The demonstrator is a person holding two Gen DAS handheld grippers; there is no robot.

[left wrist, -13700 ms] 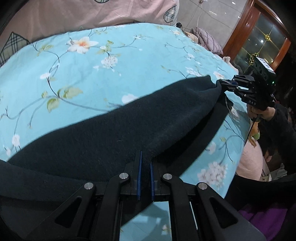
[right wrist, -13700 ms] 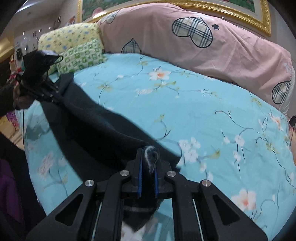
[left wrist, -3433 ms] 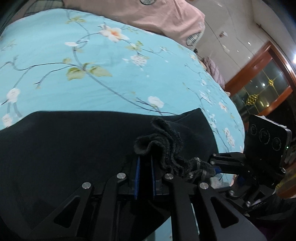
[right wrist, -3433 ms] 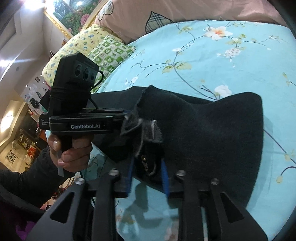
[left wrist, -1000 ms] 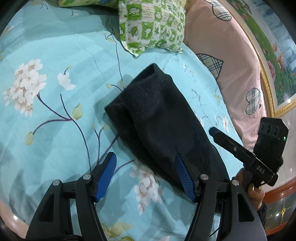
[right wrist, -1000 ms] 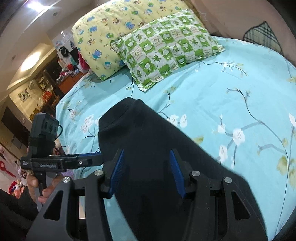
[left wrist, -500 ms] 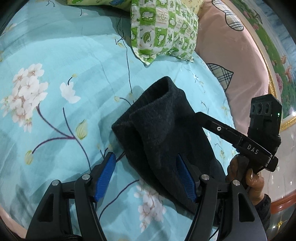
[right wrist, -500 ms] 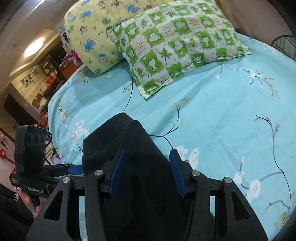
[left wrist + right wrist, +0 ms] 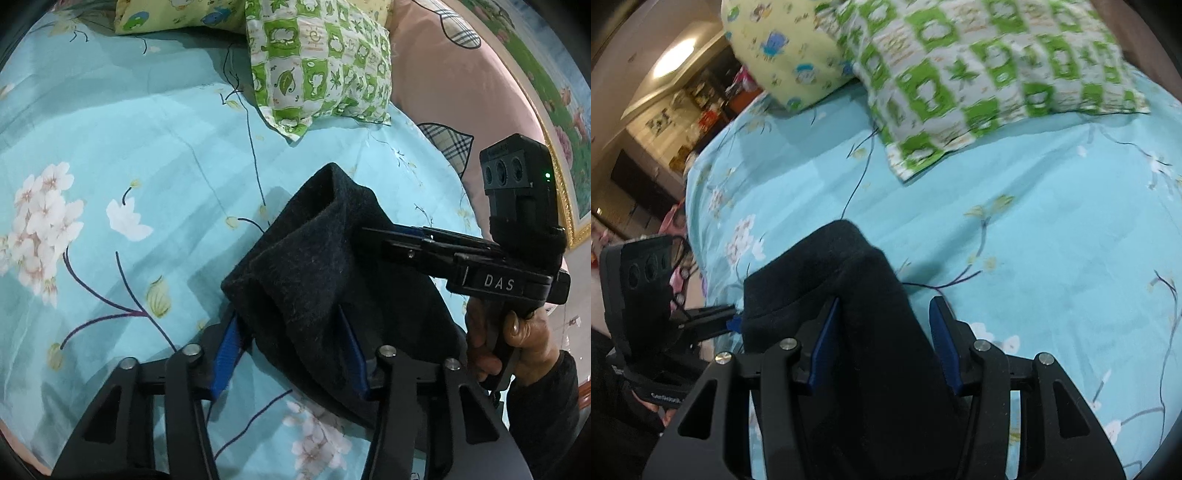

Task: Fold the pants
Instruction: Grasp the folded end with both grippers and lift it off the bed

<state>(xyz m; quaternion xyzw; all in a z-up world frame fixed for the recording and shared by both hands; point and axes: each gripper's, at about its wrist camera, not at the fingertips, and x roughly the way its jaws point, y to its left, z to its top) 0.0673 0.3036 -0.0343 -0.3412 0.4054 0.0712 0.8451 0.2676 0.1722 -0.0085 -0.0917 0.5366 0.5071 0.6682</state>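
Note:
Dark folded pants (image 9: 314, 266) lie on the turquoise floral sheet (image 9: 110, 166), their rounded end pointing at the pillows. My left gripper (image 9: 287, 314) straddles the near part of that end; its jaws are closing, with fabric between the blue pads but not pinched. A hand holds my right gripper (image 9: 373, 238), which reaches in from the right over the pants. In the right wrist view the pants (image 9: 849, 266) run up between my right gripper's (image 9: 886, 299) pads; those jaws are closing slightly and a gap shows at the right pad. My left gripper (image 9: 733, 314) sits at the pants' left edge.
A green checked pillow (image 9: 321, 62) and a yellow pillow (image 9: 177, 14) lie beyond the pants. A pink cushion with plaid hearts (image 9: 461, 74) lines the headboard. Past the bed's left edge (image 9: 698, 173) there are room furniture and clutter.
Both grippers have moved in toward the pants' rounded end. The left jaws have narrowed around the fabric. The right gripper has swung in over the pants from the right.

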